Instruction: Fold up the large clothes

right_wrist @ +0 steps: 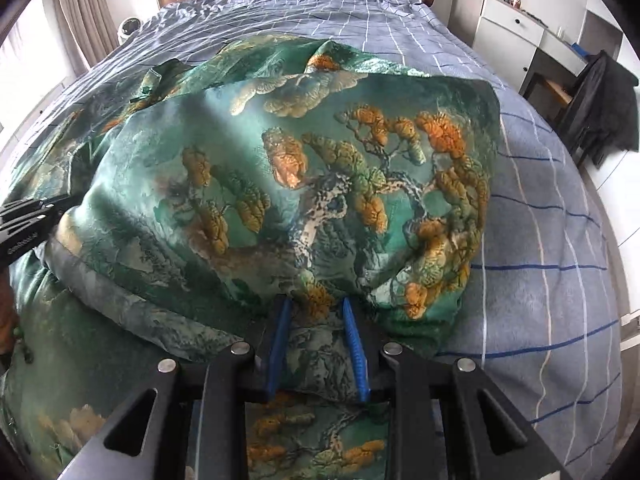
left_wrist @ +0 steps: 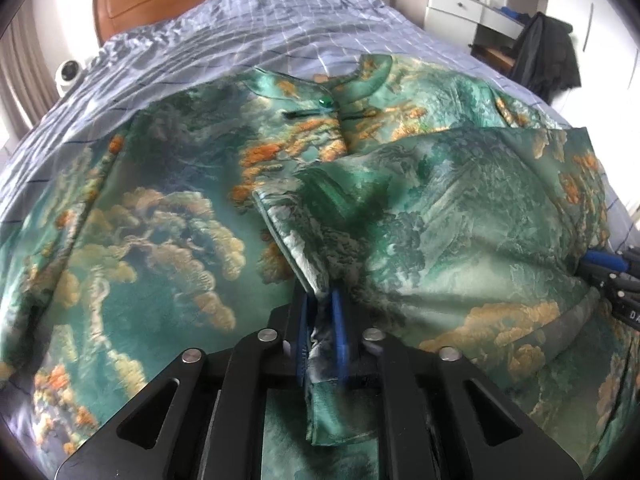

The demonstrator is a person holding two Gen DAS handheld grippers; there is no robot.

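Two grippers are working a green garment (left_wrist: 168,208) that is lying spread on a blue checked bed (left_wrist: 280,28). Going left to right, the left gripper (left_wrist: 320,312) is pointing down at a folded edge of the garment; its blue pads (left_wrist: 338,320) are standing slightly apart with a strip of the cloth running between them, and whether they are pressing on it I cannot tell. Further right, the right gripper (right_wrist: 318,320) is sitting at the near edge of a folded-over flap, its blue pads (right_wrist: 352,332) a little apart and clamping a bunched fold of the garment. White lettering on each gripper's body, seen from the other's camera, is showing only in part, too small and blurred to read.
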